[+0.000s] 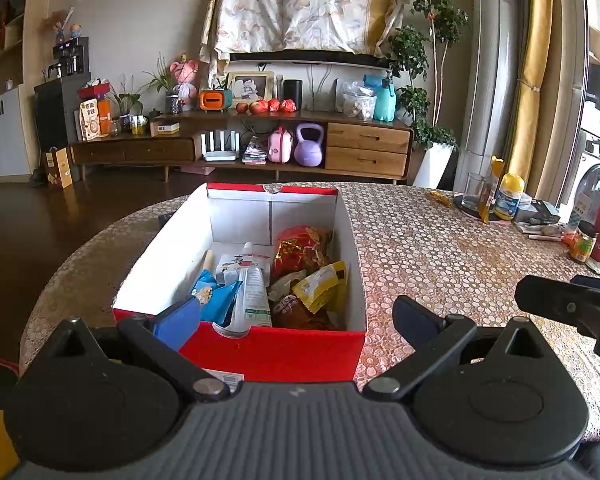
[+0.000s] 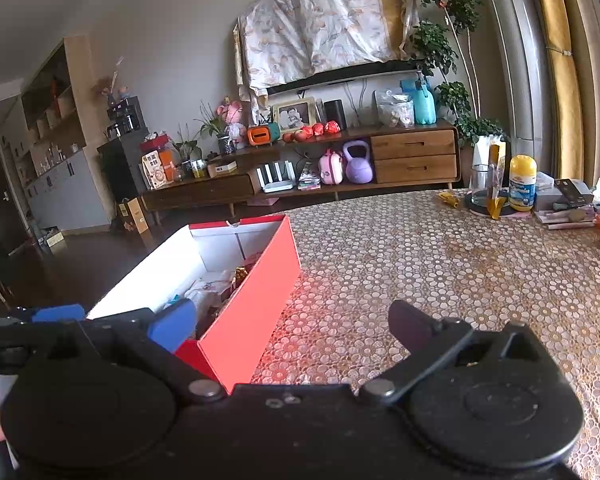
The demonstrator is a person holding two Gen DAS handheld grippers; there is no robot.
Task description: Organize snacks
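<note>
1. Sitting on the patterned table (image 1: 440,248) is one red box (image 1: 276,350) with white inner walls, seen head-on from the left wrist and from its right side in the right wrist view.
2. Inside the box lie several snacks: one blue packet (image 1: 214,296) at the near left, one white tube-shaped pack (image 1: 252,296) in the middle, one yellow pouch (image 1: 320,284) at the right, one red and gold bag (image 1: 300,248) behind it, and one brown-red pack (image 1: 296,310) at the near right. More may be hidden under these.
3. The left gripper (image 1: 296,316) hangs just before the box's near wall, its two fingers spread wide, nothing between them.
4. The right gripper (image 2: 292,320) is beside the box's right wall, its two fingers likewise apart and empty.
5. At the table's far right stand one clear glass (image 2: 480,184), one yellow-capped bottle (image 2: 523,184) and one small jar (image 1: 584,242).
</note>
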